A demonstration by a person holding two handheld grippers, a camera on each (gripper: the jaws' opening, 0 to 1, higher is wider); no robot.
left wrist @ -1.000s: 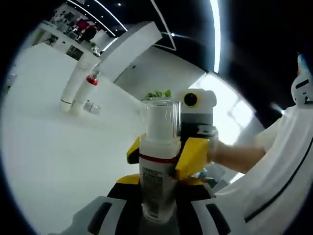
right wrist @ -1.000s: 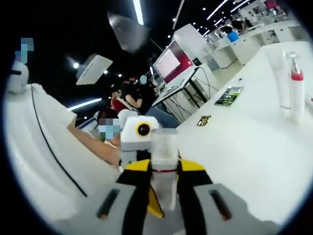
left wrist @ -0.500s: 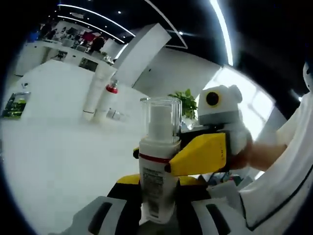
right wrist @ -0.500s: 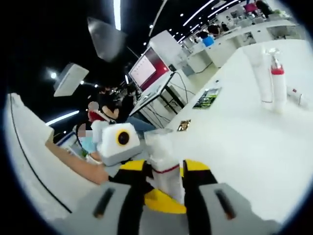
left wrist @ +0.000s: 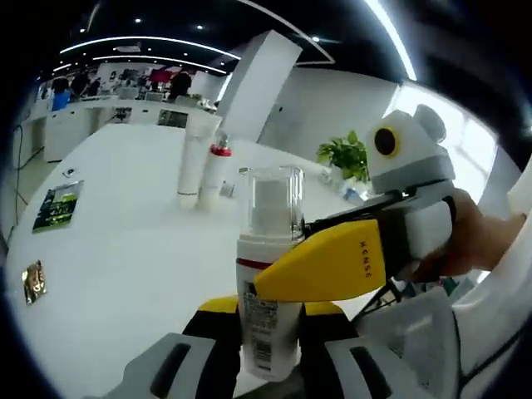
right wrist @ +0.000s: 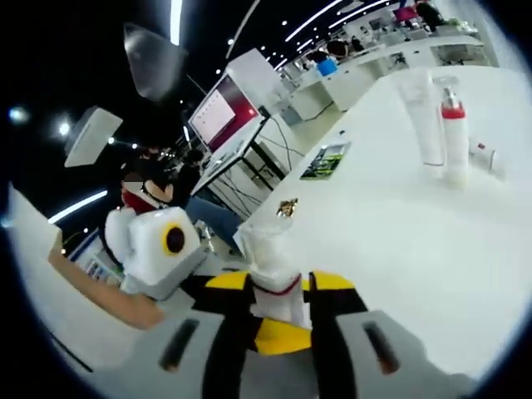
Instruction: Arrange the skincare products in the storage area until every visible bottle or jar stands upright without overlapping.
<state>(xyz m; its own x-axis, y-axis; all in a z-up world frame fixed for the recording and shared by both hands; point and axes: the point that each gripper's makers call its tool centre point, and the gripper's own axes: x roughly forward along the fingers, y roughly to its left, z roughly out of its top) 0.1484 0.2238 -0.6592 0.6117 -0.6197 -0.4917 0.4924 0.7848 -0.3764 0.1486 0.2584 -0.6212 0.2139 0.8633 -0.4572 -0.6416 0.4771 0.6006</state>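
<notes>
The pump bottle [left wrist: 268, 307] is pinched above the white worktop [left wrist: 125, 249] by the jaws of both the left gripper [left wrist: 266, 366] and right gripper [right wrist: 278, 332], so it should be set down straight, near the tall tube [left wrist: 193, 158].

L gripper [left wrist: 270, 349]: jaws up from view bottom, closed on the pump bottle [left wrist: 268, 283] low down. R gripper [right wrist: 278, 328]: jaws closed on same bottle higher up, near the red band; in left gripper view it comes in from the right, yellow jaw across the bottle. Person's hand [left wrist: 465, 241] behind it.
</notes>
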